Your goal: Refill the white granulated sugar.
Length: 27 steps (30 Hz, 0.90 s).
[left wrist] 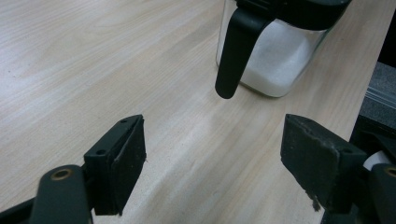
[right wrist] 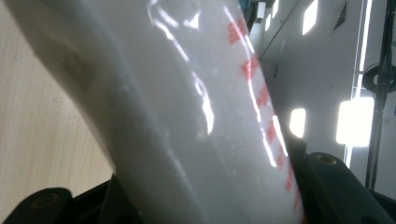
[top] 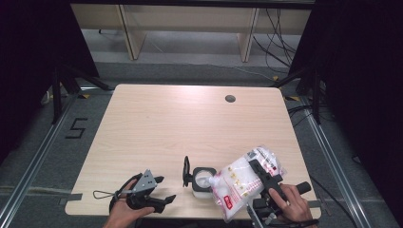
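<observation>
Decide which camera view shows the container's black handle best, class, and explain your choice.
The left gripper view: the black handle hangs close and sharp against the clear container of white granules. The high view shows that handle small, beside the container's open top. The right gripper view shows the plastic bag instead.

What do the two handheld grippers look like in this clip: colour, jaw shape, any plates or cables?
Both are black. The left tool carries a grey three-cornered plate and trails a thin looped cable; its blocky jaws have flat pads with screw holes and brass pivots. The right tool has a black handle; no sleeves visible.
</observation>
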Tool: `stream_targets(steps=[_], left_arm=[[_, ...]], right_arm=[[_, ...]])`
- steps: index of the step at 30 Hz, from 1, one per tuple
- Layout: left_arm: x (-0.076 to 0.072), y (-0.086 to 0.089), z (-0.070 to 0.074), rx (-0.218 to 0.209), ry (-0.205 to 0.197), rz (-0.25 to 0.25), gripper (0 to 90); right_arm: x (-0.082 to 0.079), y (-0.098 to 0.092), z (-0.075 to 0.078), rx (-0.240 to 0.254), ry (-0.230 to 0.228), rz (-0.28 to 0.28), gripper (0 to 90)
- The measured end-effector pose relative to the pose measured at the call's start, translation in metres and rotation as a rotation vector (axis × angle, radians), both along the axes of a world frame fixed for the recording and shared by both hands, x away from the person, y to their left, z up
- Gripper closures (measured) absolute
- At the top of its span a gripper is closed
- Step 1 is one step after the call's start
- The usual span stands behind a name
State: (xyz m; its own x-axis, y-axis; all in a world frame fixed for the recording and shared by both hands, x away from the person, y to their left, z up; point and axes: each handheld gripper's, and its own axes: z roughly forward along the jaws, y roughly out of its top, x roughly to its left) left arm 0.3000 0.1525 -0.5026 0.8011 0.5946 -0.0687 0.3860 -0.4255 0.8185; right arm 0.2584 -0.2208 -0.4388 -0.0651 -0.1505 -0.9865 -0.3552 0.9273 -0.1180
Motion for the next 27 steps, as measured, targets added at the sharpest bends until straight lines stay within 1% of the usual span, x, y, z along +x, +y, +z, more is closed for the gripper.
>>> stream_targets(steps=[1, 2, 3, 4, 6, 7, 8, 9, 10, 11, 12, 13, 14, 15, 16, 17, 18, 19, 20, 21, 22, 23, 24, 25, 26, 27], left_arm=[[-0.0010, -0.0001, -0.0004, 0.002, 0.005, 0.005, 21.7], [-0.0019, -0.0006, -0.0002, 0.001, 0.013, 0.005, 21.7], [-0.0008, 0.0000, -0.0003, 0.003, 0.002, 0.003, 21.8], [-0.0009, -0.0004, -0.0001, -0.005, 0.008, 0.010, 21.7], [0.0000, 0.0003, -0.0001, 0.001, -0.004, -0.002, 21.7], [-0.0014, -0.0004, -0.0006, -0.007, 0.011, 0.010, 21.8], [-0.0015, 0.0000, -0.0004, -0.001, 0.006, 0.003, 21.8], [-0.0012, 0.0000, -0.0002, -0.003, 0.010, 0.008, 21.8], [-0.0006, -0.0001, -0.0001, -0.010, 0.004, 0.005, 21.8], [-0.0001, 0.0001, -0.0003, -0.006, -0.002, 0.001, 21.8], [-0.0011, -0.0006, -0.0005, -0.014, 0.008, 0.008, 21.8], [-0.0012, -0.0002, -0.0001, -0.003, 0.011, 0.001, 21.8], [-0.0009, 0.0000, 0.0000, 0.003, 0.002, -0.005, 21.8], [0.0001, 0.0003, 0.0002, 0.008, -0.003, -0.008, 21.8], [-0.0007, -0.0004, -0.0002, 0.000, 0.010, 0.006, 21.8], [-0.0007, 0.0000, 0.0000, 0.006, 0.004, 0.000, 21.8], [-0.0017, -0.0004, 0.0001, 0.002, 0.008, 0.003, 21.7], [-0.0014, -0.0001, 0.0005, 0.005, 0.012, -0.001, 21.8], [-0.0011, -0.0005, -0.0005, -0.010, 0.008, 0.003, 21.8], [-0.0009, -0.0001, 0.0001, -0.001, 0.005, 0.011, 21.8], [-0.0004, -0.0001, -0.0001, -0.003, 0.002, 0.005, 21.7], [-0.0013, -0.0005, -0.0004, -0.008, 0.010, 0.010, 21.8], [-0.0013, -0.0003, -0.0007, -0.004, 0.004, -0.001, 21.8], [-0.0013, -0.0001, -0.0004, 0.000, 0.001, -0.004, 21.8], [-0.0008, -0.0003, -0.0002, -0.005, 0.002, -0.003, 21.8], [-0.0009, -0.0003, 0.0001, -0.001, 0.007, 0.004, 21.8]], right_arm=[[0.0007, 0.0001, 0.0006, -0.007, -0.003, 0.003, 54.3], [0.0009, 0.0003, -0.0004, 0.005, -0.002, 0.001, 54.3], [0.0007, 0.0004, -0.0004, 0.004, -0.004, 0.001, 54.3], [0.0004, 0.0004, -0.0004, 0.004, -0.005, 0.003, 54.3], [0.0006, 0.0004, 0.0000, 0.006, -0.003, 0.005, 54.4], [0.0013, 0.0005, 0.0008, -0.001, -0.008, 0.005, 54.3], [0.0014, 0.0005, 0.0007, 0.004, -0.006, 0.002, 54.4], [0.0008, -0.0003, -0.0008, 0.024, 0.007, -0.009, 54.3], [0.0003, 0.0000, 0.0008, 0.012, -0.005, -0.004, 54.3], [0.0006, -0.0008, -0.0001, 0.024, 0.014, -0.012, 54.4], [0.0015, -0.0011, -0.0005, 0.031, 0.014, -0.009, 54.3], [0.0023, -0.0007, 0.0007, 0.019, 0.000, 0.003, 54.3], [0.0014, -0.0014, -0.0006, 0.029, 0.015, -0.016, 54.4], [0.0014, -0.0018, -0.0021, 0.040, 0.022, -0.021, 54.3], [0.0017, -0.0015, 0.0003, 0.008, 0.009, -0.012, 54.3], [0.0021, -0.0020, -0.0014, 0.029, 0.017, -0.023, 54.3], [0.0024, -0.0020, -0.0016, 0.030, 0.014, -0.023, 54.3], [0.0026, -0.0013, 0.0002, 0.007, -0.004, -0.012, 54.4], [0.0021, -0.0012, 0.0004, 0.003, -0.004, -0.017, 54.3], [0.0016, -0.0017, -0.0014, 0.021, 0.011, -0.030, 54.3], [0.0015, -0.0018, -0.0021, 0.028, 0.021, -0.036, 54.4], [0.0019, -0.0013, -0.0022, 0.033, 0.020, -0.035, 54.4], [0.0030, -0.0007, -0.0021, 0.028, 0.021, -0.024, 54.3], [0.0028, 0.0001, -0.0026, 0.018, 0.020, -0.029, 54.3], [0.0027, 0.0004, -0.0030, 0.014, 0.022, -0.031, 54.4], [0.0033, 0.0009, -0.0034, 0.003, 0.026, -0.032, 54.3]])
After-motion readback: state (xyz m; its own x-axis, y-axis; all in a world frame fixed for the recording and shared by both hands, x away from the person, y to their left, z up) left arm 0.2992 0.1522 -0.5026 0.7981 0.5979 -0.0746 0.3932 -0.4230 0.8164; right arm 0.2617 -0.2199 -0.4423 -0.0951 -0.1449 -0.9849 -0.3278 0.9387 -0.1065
